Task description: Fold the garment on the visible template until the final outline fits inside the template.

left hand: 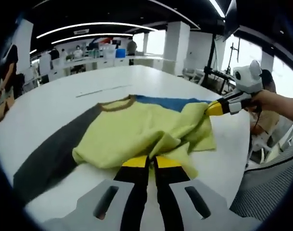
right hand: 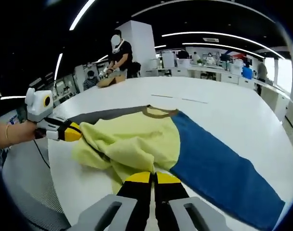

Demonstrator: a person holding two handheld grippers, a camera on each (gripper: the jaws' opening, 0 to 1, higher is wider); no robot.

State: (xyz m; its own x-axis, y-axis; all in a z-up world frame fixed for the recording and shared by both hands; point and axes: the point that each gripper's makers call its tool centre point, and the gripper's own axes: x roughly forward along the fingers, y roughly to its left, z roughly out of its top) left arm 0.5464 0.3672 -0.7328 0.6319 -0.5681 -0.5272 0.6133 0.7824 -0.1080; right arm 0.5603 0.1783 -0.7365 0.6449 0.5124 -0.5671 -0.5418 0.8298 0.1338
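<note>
While lying low over the white table (left hand: 50, 106), clamping yellow-green sweater (left hand: 137, 127) folds: left gripper (left hand: 151, 162). Likewise right gripper (right hand: 153, 179), pinching hem.

One garment (left hand: 137, 132) lies on one white bench (left hand: 64, 101), over one template of two panels: one grey (left hand: 50, 154), one blue (right hand: 219, 168). Two grippers, the left (left hand: 151, 162) and right (right hand: 152, 178), each with two fingers (left hand: 135, 168)

No text, label, brand, number or sign can be read in either view; a ceiling sign (left hand: 81, 32) in the left gripper view is too blurred.
</note>
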